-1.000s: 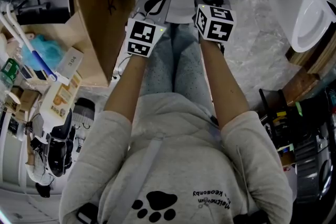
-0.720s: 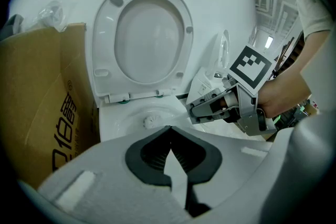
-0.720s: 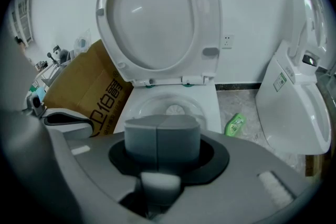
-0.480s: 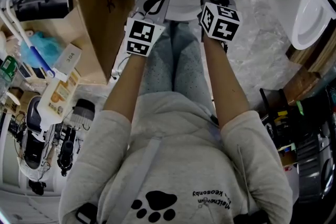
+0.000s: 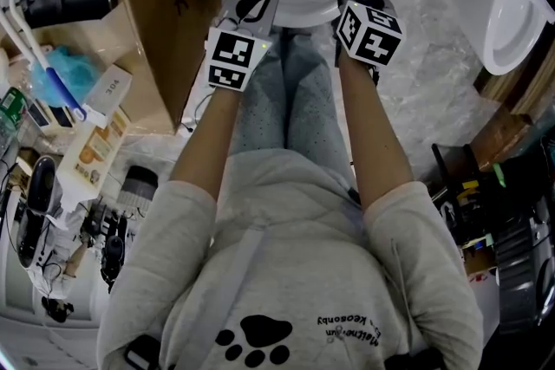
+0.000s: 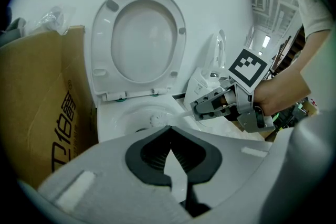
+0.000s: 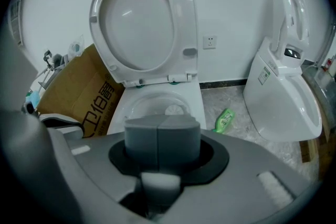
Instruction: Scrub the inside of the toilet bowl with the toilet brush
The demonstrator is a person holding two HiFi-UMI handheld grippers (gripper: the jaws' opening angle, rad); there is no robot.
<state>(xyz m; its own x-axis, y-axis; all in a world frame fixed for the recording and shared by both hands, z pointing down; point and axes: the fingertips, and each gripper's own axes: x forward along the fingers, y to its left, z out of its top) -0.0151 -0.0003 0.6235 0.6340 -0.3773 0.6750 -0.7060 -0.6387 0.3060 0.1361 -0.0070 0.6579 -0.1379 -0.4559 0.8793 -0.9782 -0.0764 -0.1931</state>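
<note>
The right gripper (image 6: 198, 109) is pinching the white handle of the toilet brush (image 6: 157, 120) between its fingers, with the bristles sitting inside the toilet bowl (image 6: 124, 113). The left gripper (image 6: 169, 150) is hovering beside it, fingers pressed together on nothing. A good scrub probably means pressing the bristles to the wall and circling under the rim.

I count two white ceramic toilets (image 7: 197, 105) (second toilet (image 7: 283, 97) rightward), one brown cardboard box (image 7: 73, 92), one green plastic bottle (image 7: 224, 119), one white bristled toilet brush (image 6: 156, 120), two hand-held grippers, left (image 5: 260, 3) and right (image 6: 195, 108).

Toilet bowl (image 7: 198, 107) open above (seat (image 7: 139, 18) raised); cardboard box (image 7: 73, 94) just beside left; second toilet (image 7: 283, 97) well right.
</note>
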